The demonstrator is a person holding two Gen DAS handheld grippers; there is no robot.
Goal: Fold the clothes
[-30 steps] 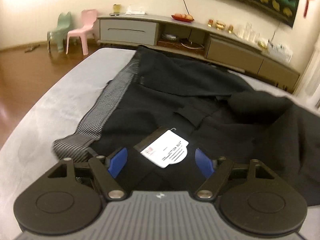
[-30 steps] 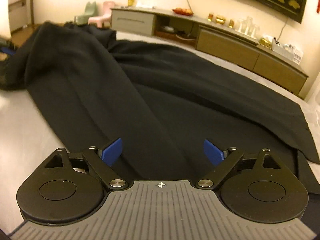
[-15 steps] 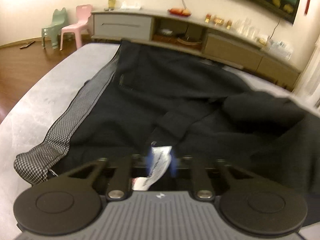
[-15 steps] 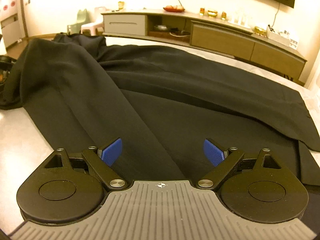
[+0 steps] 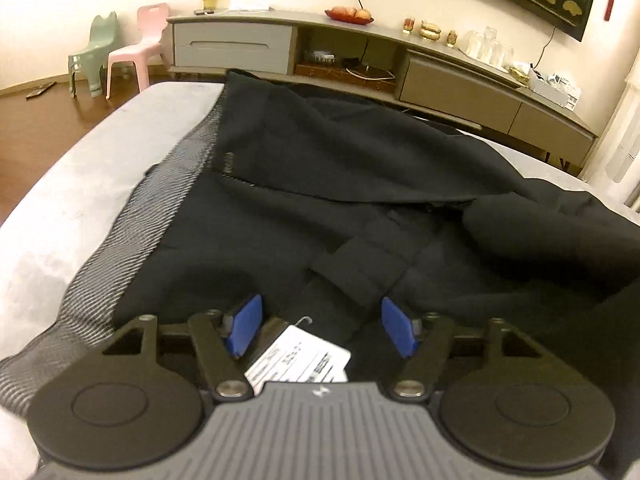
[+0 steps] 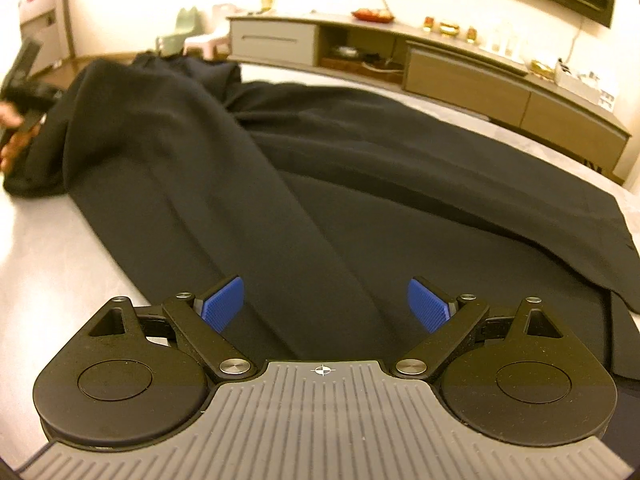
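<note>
1. Cream wall at the back with a long low sideboard running along it; a pink chair and a green chair stand on the wooden floor at its left end.
2. Grey bed surface carries the garment; it fills the foreground in both wrist views.
3. Black trousers lie spread across the bed. Waist end is toward the left tool, legs extend to the right side.
4. Left view: striped grey lining is folded outward along the left edge of the waistband. Fabric is rumpled into a hump at right.
5. White paper tag lies on the black cloth, partly hidden behind the left tool's body.
6. Left tool: jaws opening, blue pads apart. Tag and cloth sit between them, neither pad pressing.
7. Right tool: jaws wide, blue pads clear of the cloth, poised over a trouser leg.
8. Right view, far left edge: a hand grips the left tool's handle beside the bunched waist end; blurred.
</note>
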